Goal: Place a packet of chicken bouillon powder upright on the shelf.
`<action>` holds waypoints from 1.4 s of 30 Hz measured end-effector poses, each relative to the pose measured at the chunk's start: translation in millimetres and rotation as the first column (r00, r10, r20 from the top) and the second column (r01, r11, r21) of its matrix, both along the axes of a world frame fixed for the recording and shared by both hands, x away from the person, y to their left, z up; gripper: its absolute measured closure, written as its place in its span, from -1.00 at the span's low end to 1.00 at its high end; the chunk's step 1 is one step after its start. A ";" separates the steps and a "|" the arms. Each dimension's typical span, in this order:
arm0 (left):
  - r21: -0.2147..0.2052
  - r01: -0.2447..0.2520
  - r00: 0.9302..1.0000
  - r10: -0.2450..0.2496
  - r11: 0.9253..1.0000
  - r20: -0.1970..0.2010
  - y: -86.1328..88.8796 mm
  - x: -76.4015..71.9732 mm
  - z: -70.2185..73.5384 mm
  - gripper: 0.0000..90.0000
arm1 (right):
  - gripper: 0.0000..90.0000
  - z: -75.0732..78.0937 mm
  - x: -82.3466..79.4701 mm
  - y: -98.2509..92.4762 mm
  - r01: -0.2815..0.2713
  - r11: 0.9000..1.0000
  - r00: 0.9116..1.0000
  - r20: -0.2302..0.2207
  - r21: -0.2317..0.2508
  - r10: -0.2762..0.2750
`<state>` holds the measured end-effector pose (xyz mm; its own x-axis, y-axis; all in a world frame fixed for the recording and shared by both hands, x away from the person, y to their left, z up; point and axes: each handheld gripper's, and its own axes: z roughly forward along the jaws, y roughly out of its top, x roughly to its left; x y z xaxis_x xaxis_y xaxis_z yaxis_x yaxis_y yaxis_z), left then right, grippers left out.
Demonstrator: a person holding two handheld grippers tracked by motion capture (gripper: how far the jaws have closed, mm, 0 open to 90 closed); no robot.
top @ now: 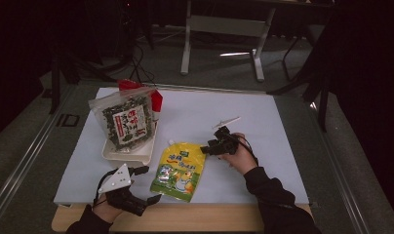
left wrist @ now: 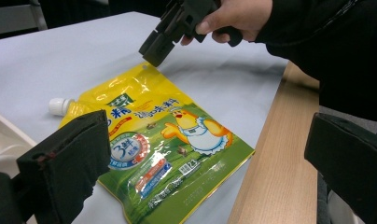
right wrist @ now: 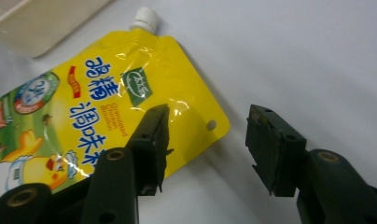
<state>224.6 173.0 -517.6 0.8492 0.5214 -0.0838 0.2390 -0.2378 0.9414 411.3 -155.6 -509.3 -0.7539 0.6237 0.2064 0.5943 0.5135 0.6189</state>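
Note:
A yellow and green spouted pouch with a cartoon chick lies flat on the white sheet, its white cap pointing away from me. My right gripper hovers open at the pouch's far right corner; in the right gripper view the pouch has that corner between the jaws, one jaw over the foil, the other over bare sheet. My left gripper is open near the front edge, left of the pouch. In the left gripper view the pouch lies between its wide-apart jaws, with the right gripper beyond.
A clear bag of dark dried seaweed with a red top leans in a white tray at the back left. The wooden table edge runs along the front. A small white stick-like object lies behind the right hand.

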 end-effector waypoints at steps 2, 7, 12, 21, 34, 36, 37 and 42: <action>0.002 0.001 1.000 -0.001 1.000 -0.001 -0.2 0.1 -0.2 -0.97 | 0.06 -1.6 1.0 0.2 0.001 1.000 1.000 -0.004 0.001 -0.001; 0.004 0.002 1.000 -0.002 1.000 -0.007 0.3 0.7 -1.5 -0.97 | 0.03 -9.8 6.5 3.1 -0.019 1.000 0.999 -0.042 -0.016 0.018; 0.009 0.002 1.000 -0.002 1.000 -0.008 0.6 1.2 -2.1 -0.97 | 0.14 -14.2 9.3 6.0 -0.051 0.999 0.993 -0.103 0.002 0.051; 0.019 0.006 1.000 -0.005 1.000 -0.011 -0.6 1.9 -3.7 -0.97 | 0.47 -18.4 10.0 15.6 -0.093 0.995 0.984 -0.151 0.028 0.096; 0.020 -0.037 0.999 0.038 0.999 -0.020 1.1 5.3 -2.3 -0.91 | 1.00 4.9 -4.8 26.4 -0.112 0.994 0.990 -0.079 0.012 0.113; 0.011 -0.045 0.996 0.046 0.999 -0.072 1.7 7.0 -1.0 -0.87 | 1.00 14.9 -10.0 22.8 -0.122 0.992 0.991 -0.047 0.039 0.124; 0.008 -0.052 0.995 0.053 0.999 -0.082 1.9 7.5 -0.2 -0.85 | 1.00 19.3 -12.8 21.8 -0.129 0.990 0.991 -0.034 0.047 0.131; 0.043 -0.091 0.990 0.095 0.995 -0.108 -0.1 13.5 7.5 -0.83 | 1.00 36.5 -26.2 20.8 -0.164 0.985 0.986 0.023 0.052 0.163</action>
<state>238.0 173.0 -510.1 0.7836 0.6023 -0.1524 0.3633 -0.2452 0.8989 385.1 -134.8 -472.8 -0.8491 0.4798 0.2210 0.4927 0.5687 0.6587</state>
